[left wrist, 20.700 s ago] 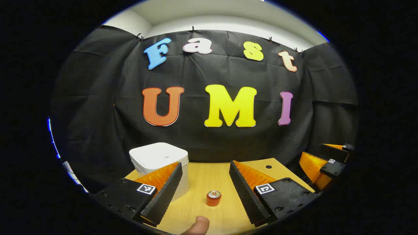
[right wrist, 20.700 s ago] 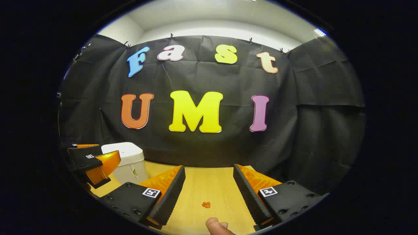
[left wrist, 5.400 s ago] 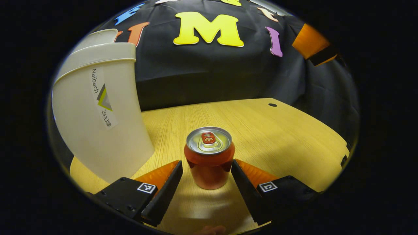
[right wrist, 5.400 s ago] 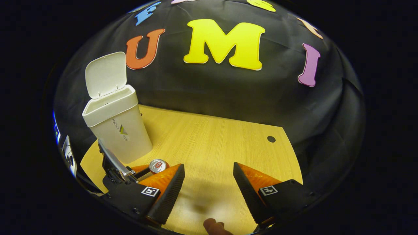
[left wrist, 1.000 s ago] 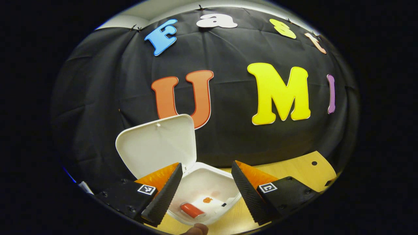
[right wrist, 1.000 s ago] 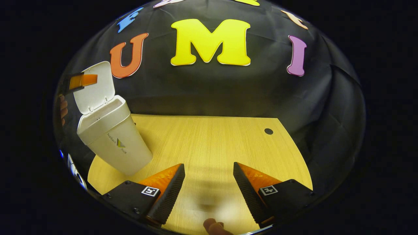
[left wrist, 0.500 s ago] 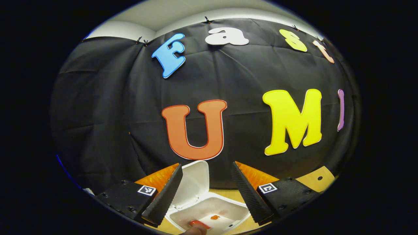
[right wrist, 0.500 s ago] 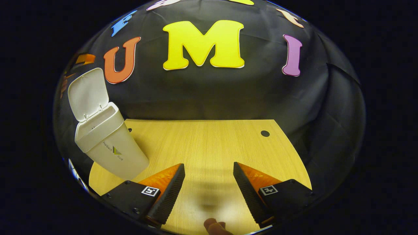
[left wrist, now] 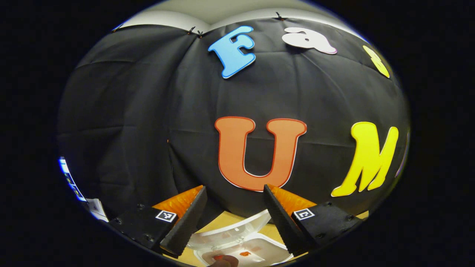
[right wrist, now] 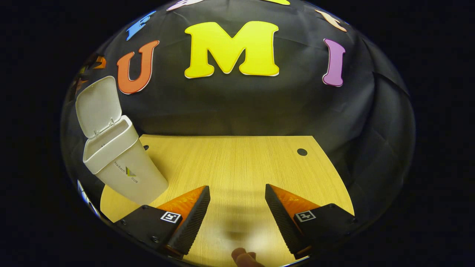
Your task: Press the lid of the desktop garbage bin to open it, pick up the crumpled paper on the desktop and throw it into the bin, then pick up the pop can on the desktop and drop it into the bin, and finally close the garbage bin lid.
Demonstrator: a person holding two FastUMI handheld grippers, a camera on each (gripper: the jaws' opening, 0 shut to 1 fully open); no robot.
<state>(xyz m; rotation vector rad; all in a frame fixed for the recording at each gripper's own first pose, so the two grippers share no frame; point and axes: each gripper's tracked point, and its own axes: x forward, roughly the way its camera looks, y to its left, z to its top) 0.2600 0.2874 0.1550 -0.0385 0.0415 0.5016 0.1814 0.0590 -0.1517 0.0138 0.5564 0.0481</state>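
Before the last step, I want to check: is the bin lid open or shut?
Open. The lid stands up behind the bin.

white desktop garbage bin (right wrist: 124,163) standing at 9 o'clock on the wooden desktop, tapering toward its base, logo sticker on the side. lid (right wrist: 98,105) hinged up and open, leaning back. inside, seen from above: crumpled paper (left wrist: 245,253), small and orange, on the floor; pop can (left wrist: 219,257) at 9 o'clock of it, mostly hidden.
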